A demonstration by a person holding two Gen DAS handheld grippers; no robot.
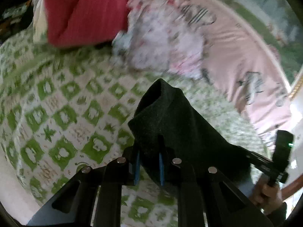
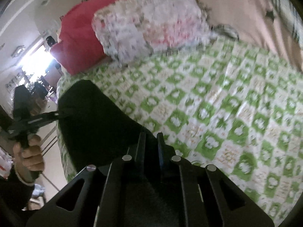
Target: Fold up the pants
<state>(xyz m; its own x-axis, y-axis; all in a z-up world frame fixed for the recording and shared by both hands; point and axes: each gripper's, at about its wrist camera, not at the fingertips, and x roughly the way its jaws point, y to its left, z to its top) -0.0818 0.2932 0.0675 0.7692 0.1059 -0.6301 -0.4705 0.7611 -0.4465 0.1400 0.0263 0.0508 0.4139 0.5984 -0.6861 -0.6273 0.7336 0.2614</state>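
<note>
The dark pants [image 1: 170, 124] hang in the air above the green-and-white patterned bedspread [image 1: 56, 104]. My left gripper [image 1: 149, 151] is shut on one part of the pants, with cloth bunched up between its blue-padded fingers. My right gripper [image 2: 151, 141] is shut on another part of the pants [image 2: 94, 117]. The cloth stretches between the two grippers. The right gripper shows at the right edge of the left wrist view [image 1: 251, 155], and the left gripper shows at the left of the right wrist view [image 2: 62, 114]. Both views are motion-blurred.
A red cushion [image 1: 81, 11], a white floral pillow [image 1: 161, 37] and a pink printed sheet [image 1: 236, 56] lie at the far side of the bed. The bed's left edge [image 2: 62, 151] drops to the room floor beside the person's hand [image 2: 28, 155].
</note>
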